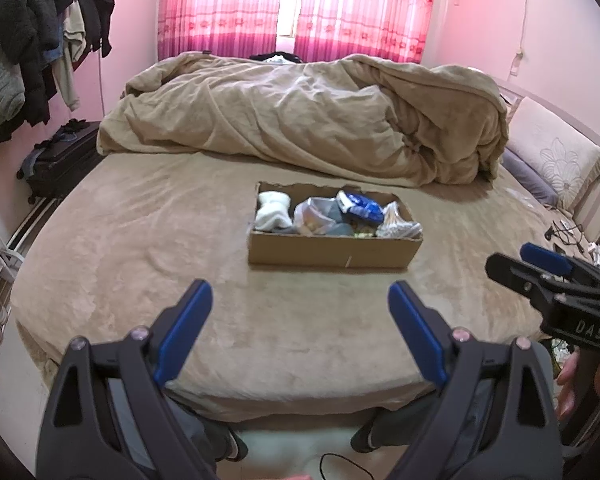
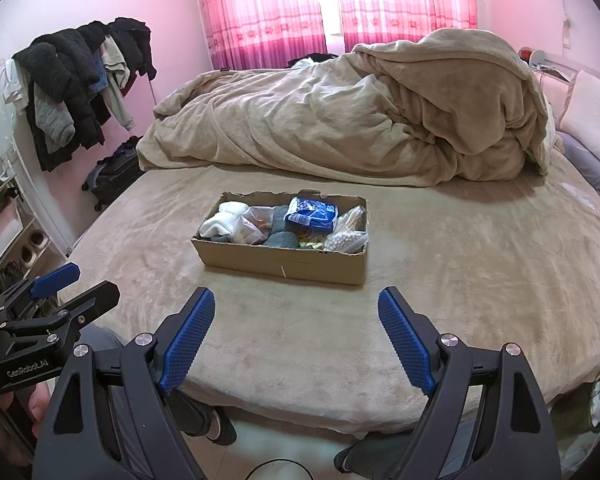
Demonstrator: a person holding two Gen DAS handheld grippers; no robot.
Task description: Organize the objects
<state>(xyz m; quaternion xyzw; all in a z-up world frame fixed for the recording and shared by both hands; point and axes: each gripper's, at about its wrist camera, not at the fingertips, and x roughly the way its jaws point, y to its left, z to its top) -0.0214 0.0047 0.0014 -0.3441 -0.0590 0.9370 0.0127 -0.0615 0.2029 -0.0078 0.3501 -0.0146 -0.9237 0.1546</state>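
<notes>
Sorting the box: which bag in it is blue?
The blue printed packet lying on top, right of middle; the other bags in the cardboard box are clear plastic.

rumpled tan duvet [image 1: 300, 116] before pink curtains [image 1: 296, 4], dark clothes [image 1: 40, 56] hanging left.

Both tools are matte black with blue pads. The left gripper [image 1: 300, 300] has smooth blue pads [image 1: 184, 332] on angular black arms with triangular cut-outs, each arm pinned by pale round screws [image 1: 138, 334]. The right gripper [image 2: 296, 308] carries blue pads [image 2: 188, 340] with a fine grid texture and silver screws [image 2: 449, 339]. White lettering marks each body's side. Below the tongs, grey trousers [image 2: 184, 404] and dark shoes [image 2: 224, 432] show.
</notes>
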